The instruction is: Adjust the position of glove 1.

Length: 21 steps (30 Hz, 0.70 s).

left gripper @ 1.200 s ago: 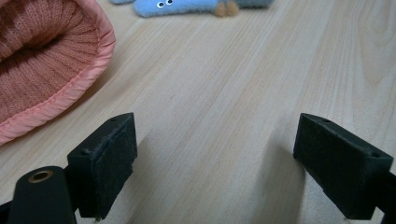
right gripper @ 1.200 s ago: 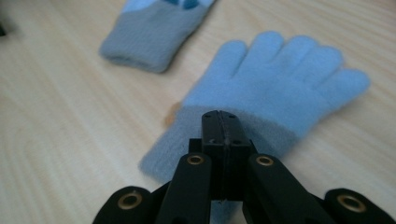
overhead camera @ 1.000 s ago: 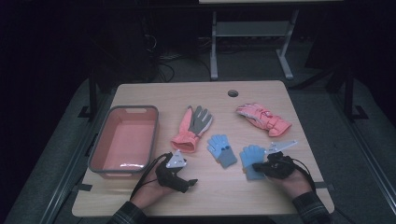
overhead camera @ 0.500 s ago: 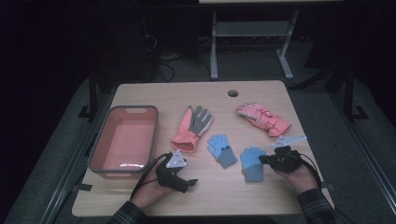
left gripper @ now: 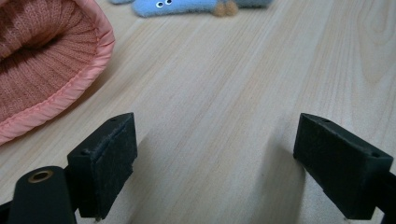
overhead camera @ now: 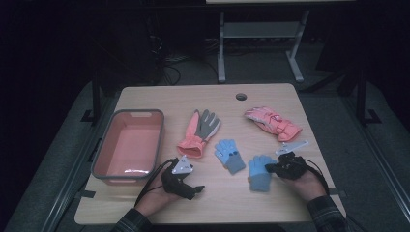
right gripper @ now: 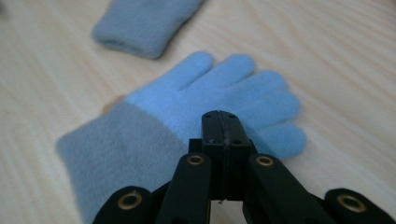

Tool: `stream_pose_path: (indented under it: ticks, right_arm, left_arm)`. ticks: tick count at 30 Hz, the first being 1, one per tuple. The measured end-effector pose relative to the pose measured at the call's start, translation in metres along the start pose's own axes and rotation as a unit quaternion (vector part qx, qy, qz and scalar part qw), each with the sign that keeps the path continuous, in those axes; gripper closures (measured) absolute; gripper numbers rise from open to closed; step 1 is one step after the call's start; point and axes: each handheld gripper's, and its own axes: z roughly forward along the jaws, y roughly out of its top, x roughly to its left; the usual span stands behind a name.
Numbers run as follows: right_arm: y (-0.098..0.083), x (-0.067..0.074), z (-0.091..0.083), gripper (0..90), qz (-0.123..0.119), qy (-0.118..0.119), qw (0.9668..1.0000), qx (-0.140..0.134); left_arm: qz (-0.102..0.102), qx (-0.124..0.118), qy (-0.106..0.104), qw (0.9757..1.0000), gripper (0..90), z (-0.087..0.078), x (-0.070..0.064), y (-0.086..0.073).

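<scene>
Blue glove [overhead camera: 260, 173]: flat on the worktop [overhead camera: 270, 96], near front edge, just beside my right hand-held gripper [overhead camera: 270, 168]; its mate [overhead camera: 229, 154] lies just left of it, cuff toward me.
Change: a second ago the right hand-held gripper sat off the glove's right side; now it has slid left and its tip is at the glove's fingers.
Meaning: my read, approach done, grasp not started. Jaws must open before I can pinch the fabric.
Right hand-held gripper [right gripper: 223, 126]: jaws pressed together, nothing between them, tip over the glove [right gripper: 205, 100] fingers.
Left hand-held gripper [overhead camera: 192, 189]: parked, unchanged, jaws wide, empty, over bare wood [left gripper: 219, 121].
Right gripper view vs high view: shows the jaws closed and clear of the fabric; high view can't resolve that.
Left gripper view extra: pink glove's knit cuff [left gripper: 42, 60] close at left, googly eyes on the other blue glove [left gripper: 173, 5].
High view extra: pink bin [overhead camera: 128, 144] at left, second pink glove [overhead camera: 273, 123] far right.
</scene>
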Motion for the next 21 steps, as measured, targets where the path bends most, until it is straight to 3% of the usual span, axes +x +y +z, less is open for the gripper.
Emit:
stream_pose_path:
  ticks: [12, 21]
  right_arm:
    - [-0.001, 0.032, 0.001, 89.9, -0.029, 0.040, 0.9986, 0.018]
    - [0.005, 0.054, 0.010, 89.9, -0.059, 0.072, 0.9955, 0.021]
  left_arm:
    - [0.000, 0.000, 0.000, 1.0000, 12.8, 0.000, 0.000, 0.000]
    - [0.000, 0.000, 0.000, 1.0000, 12.8, 0.000, 0.000, 0.000]
